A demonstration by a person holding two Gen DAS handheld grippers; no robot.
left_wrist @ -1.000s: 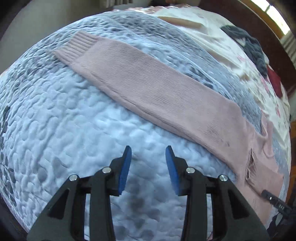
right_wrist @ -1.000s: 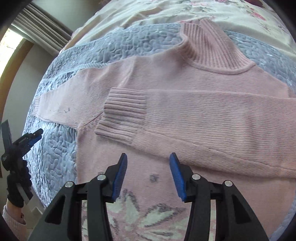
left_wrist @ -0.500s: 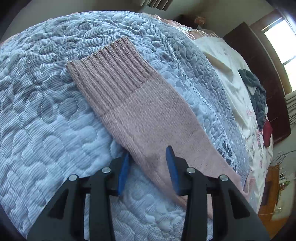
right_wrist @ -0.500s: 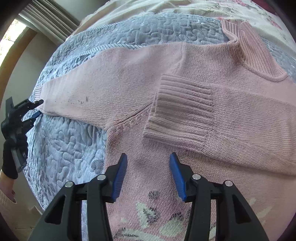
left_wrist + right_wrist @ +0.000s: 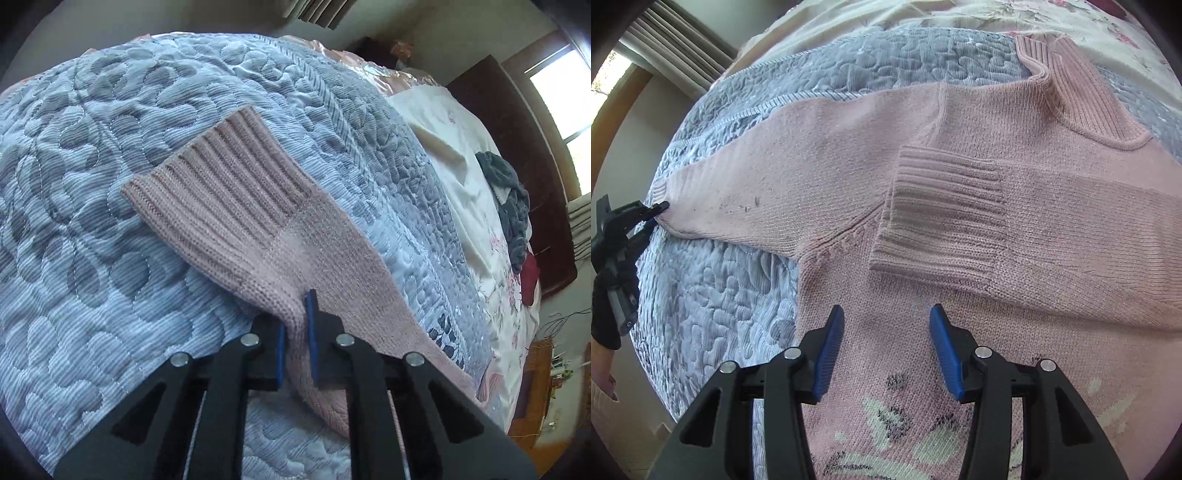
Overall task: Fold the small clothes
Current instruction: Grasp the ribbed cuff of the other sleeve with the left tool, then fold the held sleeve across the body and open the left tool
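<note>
Pink sweater (image 5: 923, 192) flat on bed quilt (image 5: 92, 258). Left gripper (image 5: 295, 332) pinches outstretched sleeve (image 5: 280, 258) behind cuff, we judge for fold-in. Right gripper (image 5: 886, 343) fingers wide, over chest, nothing held.

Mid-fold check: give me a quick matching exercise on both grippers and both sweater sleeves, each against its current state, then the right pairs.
Things:
1. left gripper
2. right gripper
3. outstretched sleeve
4. folded sleeve

States:
A. lies across the sweater's chest, cuff near the middle
B. open, over the sweater body with nothing between the fingers
C. shut on knit fabric just behind a ribbed cuff
D. extends sideways onto the blue quilt, its end pinched

Pairs: 1-C, 2-B, 3-D, 4-A
</note>
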